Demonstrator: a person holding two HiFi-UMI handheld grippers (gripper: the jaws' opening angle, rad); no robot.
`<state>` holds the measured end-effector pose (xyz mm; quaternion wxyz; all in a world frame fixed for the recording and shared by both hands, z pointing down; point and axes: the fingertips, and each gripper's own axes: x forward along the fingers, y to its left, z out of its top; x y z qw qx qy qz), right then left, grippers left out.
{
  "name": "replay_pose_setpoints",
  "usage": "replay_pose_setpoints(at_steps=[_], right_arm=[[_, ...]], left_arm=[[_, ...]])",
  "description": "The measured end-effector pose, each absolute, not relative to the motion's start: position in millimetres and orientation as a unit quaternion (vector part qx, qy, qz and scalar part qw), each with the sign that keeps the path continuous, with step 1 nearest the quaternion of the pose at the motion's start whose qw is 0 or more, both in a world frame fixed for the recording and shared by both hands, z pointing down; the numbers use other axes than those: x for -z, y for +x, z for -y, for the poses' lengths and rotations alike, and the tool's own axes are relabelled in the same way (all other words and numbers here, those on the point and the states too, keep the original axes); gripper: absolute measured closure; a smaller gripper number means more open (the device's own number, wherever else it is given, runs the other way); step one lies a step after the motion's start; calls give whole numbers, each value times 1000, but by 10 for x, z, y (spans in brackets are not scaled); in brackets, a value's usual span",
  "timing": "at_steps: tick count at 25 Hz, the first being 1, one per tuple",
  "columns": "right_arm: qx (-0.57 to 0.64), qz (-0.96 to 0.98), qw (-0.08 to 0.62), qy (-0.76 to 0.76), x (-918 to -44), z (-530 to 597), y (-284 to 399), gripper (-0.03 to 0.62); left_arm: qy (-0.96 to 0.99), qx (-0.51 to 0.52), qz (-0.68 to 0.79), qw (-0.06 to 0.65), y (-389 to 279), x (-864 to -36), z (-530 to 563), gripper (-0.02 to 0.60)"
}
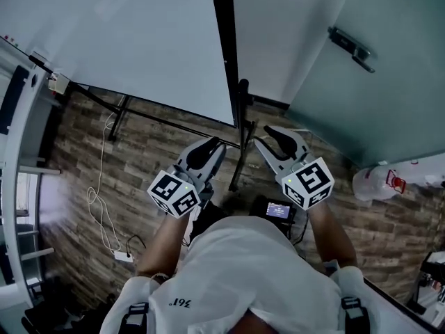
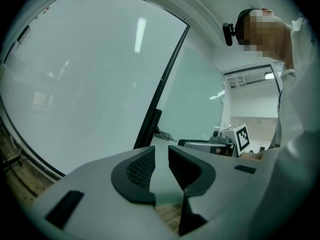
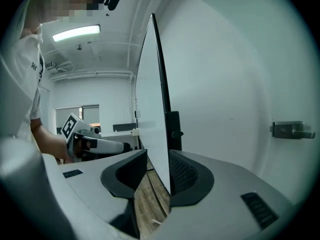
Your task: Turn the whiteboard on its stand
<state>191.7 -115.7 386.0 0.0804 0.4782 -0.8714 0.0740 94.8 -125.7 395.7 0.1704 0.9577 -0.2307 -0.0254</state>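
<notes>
The whiteboard (image 1: 139,40) fills the upper left of the head view, its black side edge running down to a lower corner beside the stand's black post (image 1: 243,117). My left gripper (image 1: 217,143) stands open just below that corner, apart from the board. In the left gripper view the whiteboard (image 2: 90,84) lies ahead and the left gripper (image 2: 161,156) has nothing in its gap. My right gripper (image 1: 268,134) is open to the right of the post. In the right gripper view the whiteboard (image 3: 150,114) is edge-on, in line with the gap of the right gripper (image 3: 157,161); the pads do not press on it.
A door with a metal handle (image 1: 351,47) stands at the right, close to the board's edge. On the wooden floor lie a white cable with a power strip (image 1: 124,256), a small lit screen (image 1: 278,209) and a white bag (image 1: 375,181). White shelving (image 1: 17,152) lines the left.
</notes>
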Motion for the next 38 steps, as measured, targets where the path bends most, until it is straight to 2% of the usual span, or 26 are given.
replay_pose_setpoints(at_steps=[9,14,33,38], right_arm=[[-53,860,81,501,-3779,1636,1818,351],[-37,852,80,516,-3658,1882,1797,333],[-27,886,123,445,-3717,2416,1507,336],[-25,892,132,432,-3768,2464,1499,410]], left_arm=[[967,11,203,151,939,-3957,1566,482],[971,12,196,139,897,-3919,1790,465],[972,8,198,128,1110,-3921,2089,457],[969,6,209,130,1117,-3928,2169,457]])
